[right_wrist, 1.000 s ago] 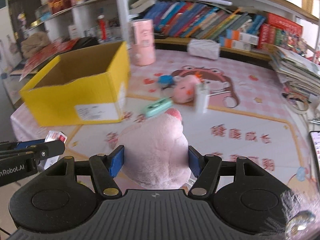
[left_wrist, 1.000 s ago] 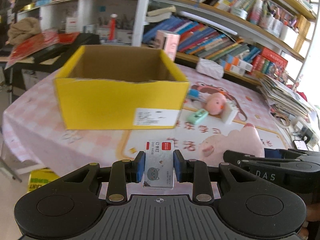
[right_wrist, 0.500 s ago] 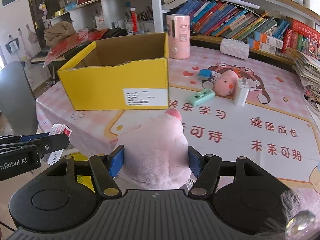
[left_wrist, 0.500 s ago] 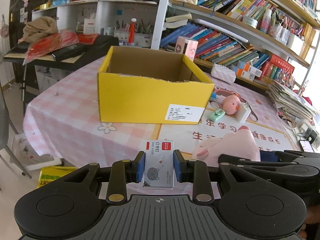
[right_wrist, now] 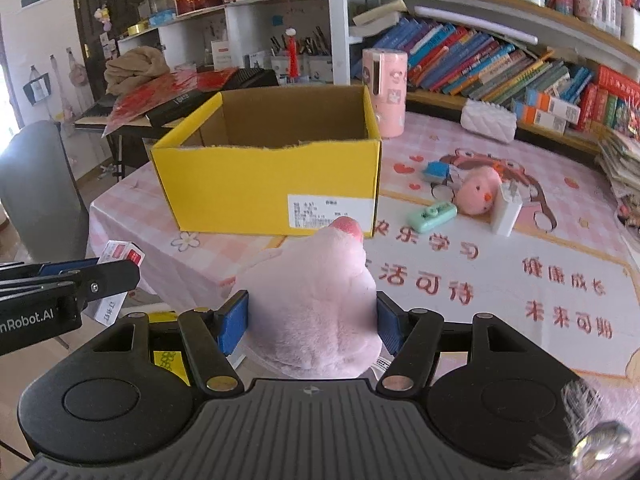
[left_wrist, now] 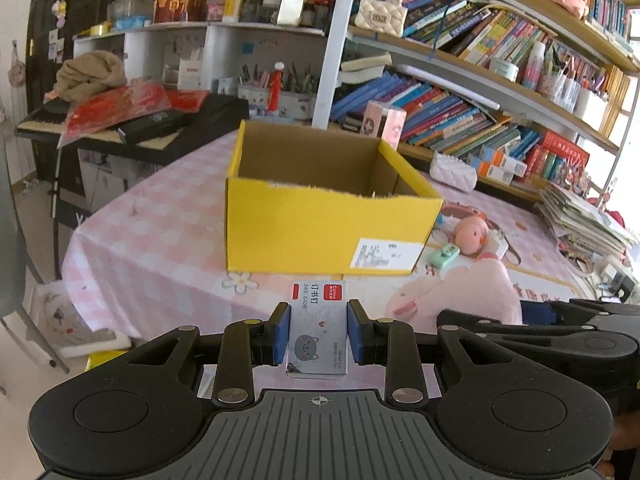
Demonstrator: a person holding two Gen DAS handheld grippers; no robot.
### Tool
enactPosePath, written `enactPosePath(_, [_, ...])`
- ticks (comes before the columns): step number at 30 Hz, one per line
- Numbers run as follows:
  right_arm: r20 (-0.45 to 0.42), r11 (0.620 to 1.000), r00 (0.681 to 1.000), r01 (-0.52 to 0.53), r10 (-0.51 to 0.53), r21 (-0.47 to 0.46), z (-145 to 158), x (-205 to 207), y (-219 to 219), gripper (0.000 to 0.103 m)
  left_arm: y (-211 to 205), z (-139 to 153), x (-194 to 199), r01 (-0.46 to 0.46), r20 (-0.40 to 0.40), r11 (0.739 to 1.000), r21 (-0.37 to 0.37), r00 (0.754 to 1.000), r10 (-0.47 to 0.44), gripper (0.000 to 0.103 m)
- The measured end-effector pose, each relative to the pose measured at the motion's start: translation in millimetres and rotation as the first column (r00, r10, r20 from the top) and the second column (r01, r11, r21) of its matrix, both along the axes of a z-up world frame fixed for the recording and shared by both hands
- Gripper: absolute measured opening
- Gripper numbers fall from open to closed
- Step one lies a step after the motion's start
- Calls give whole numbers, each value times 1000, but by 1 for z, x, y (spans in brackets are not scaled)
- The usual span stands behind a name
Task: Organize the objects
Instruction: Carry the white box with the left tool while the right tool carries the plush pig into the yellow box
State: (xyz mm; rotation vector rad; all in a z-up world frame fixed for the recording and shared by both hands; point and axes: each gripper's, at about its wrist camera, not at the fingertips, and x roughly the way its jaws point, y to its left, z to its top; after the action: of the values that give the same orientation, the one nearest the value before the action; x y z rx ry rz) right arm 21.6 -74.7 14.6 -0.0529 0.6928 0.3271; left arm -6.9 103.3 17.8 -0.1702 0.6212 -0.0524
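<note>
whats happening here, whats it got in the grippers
A person is tidying a table with a handheld gripper in each hand. The left gripper is shut on a small box of staples, and the right gripper is clamped on a pink plush toy. Both are held in front of an open yellow cardboard box, short of it. A mint stapler, a small pink plush chick and a white charger lie on the tablecloth beside the box.

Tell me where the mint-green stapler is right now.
In the right wrist view, the mint-green stapler lies on the table right of the yellow box, just in front of the small pink chick plush and left of the white charger.
</note>
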Motion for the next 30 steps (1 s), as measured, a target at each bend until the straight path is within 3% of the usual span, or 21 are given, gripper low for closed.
enactPosePath(8, [122, 999, 992, 26, -28, 19, 29, 24, -7, 63, -3, 17, 26, 2, 67, 1000, 10, 998, -3, 28])
enactPosePath(15, [217, 997, 976, 19, -35, 78, 59, 76, -4, 63, -5, 34, 67, -25, 121, 998, 49, 992, 19, 28])
enactPosePath(21, [274, 996, 962, -20, -4, 84, 71, 127, 1, 63, -6, 34, 110, -61, 118, 996, 61, 992, 54, 28])
enactPosePath(30, [267, 993, 961, -96, 74, 74, 65, 199, 8, 63, -17, 17, 165, -80, 54, 992, 93, 996, 76, 28])
